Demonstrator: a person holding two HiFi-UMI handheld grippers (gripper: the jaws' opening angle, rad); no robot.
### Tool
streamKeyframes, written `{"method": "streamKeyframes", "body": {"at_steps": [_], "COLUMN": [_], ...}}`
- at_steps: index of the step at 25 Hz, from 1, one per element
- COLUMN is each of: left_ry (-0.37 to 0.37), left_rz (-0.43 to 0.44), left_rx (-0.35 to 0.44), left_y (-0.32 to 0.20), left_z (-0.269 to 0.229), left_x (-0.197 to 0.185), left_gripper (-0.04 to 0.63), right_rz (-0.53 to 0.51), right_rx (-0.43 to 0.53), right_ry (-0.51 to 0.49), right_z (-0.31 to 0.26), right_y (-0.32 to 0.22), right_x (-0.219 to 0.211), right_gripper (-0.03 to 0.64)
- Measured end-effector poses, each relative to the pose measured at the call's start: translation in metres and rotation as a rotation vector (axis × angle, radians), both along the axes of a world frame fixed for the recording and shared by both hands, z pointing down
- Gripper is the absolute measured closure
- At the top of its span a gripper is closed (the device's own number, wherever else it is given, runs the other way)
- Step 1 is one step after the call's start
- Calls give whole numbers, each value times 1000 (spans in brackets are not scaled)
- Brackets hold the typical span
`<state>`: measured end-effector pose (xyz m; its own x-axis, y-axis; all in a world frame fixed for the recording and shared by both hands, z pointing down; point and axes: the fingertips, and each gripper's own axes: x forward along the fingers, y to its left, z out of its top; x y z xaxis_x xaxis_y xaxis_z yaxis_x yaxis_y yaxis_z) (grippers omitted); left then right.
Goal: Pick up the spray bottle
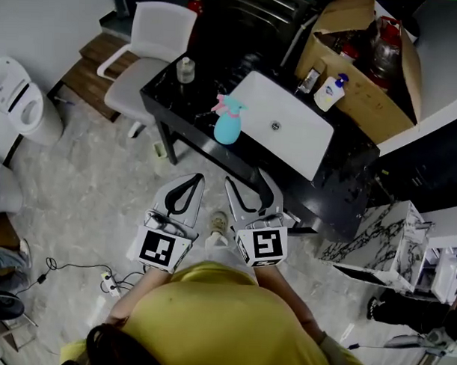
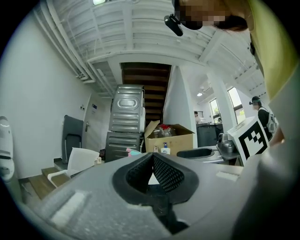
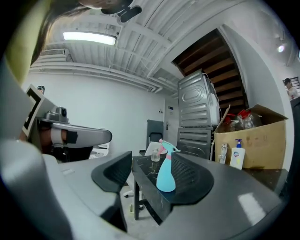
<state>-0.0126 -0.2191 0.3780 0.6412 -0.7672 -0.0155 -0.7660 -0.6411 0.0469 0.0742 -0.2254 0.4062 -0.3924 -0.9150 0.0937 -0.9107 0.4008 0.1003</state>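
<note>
The spray bottle [image 1: 228, 120], teal with a pink trigger, stands upright on the black table [image 1: 347, 169] by the near edge, left of a white basin. Both grippers hang level over the floor, short of the table and apart from the bottle. My left gripper [image 1: 196, 178] is shut with nothing in it; in its own view the tips meet [image 2: 152, 155] and only the bottle's top [image 2: 130, 151] peeks over them. My right gripper [image 1: 247, 180] is open and empty. The right gripper view frames the bottle [image 3: 165, 171] in the gap between the jaws [image 3: 154, 164], well ahead of them.
The white basin [image 1: 283, 124] is set in the tabletop. A small glass jar [image 1: 186, 69] and a pump bottle [image 1: 330, 93] also stand there, beside a cardboard box [image 1: 367, 63]. A white chair [image 1: 147, 55] sits at the table's left end; a marble-topped cabinet [image 1: 384, 239] stands right.
</note>
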Motion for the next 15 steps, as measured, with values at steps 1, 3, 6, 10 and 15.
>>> {"method": "streamKeyframes", "body": {"at_steps": [1,3,6,10,15], "left_ry": [-1,-2,-8,-10,-26], "left_rz": [-13,-39,-76,-115,-131], "left_rx": [1,5,-4,-24,-41], "left_y": [-11,-33,-64,-98,-122], "left_z": [-1,0,5,14,24], "left_x": [3,9,19,31,41], "left_gripper": [589,589,589,589,589], "right_rz": [-14,-43,-96,-176,-229], "right_rx": [-4,-14,-35,-67,-108], "right_ry": [2,4,16,36,42], "right_z": [2,7,19,37,57], "right_y": [-12,-36,-68,-104,-132], "right_x": [3,9,16,19,20], "right_gripper": [359,355,351,337,319]}}
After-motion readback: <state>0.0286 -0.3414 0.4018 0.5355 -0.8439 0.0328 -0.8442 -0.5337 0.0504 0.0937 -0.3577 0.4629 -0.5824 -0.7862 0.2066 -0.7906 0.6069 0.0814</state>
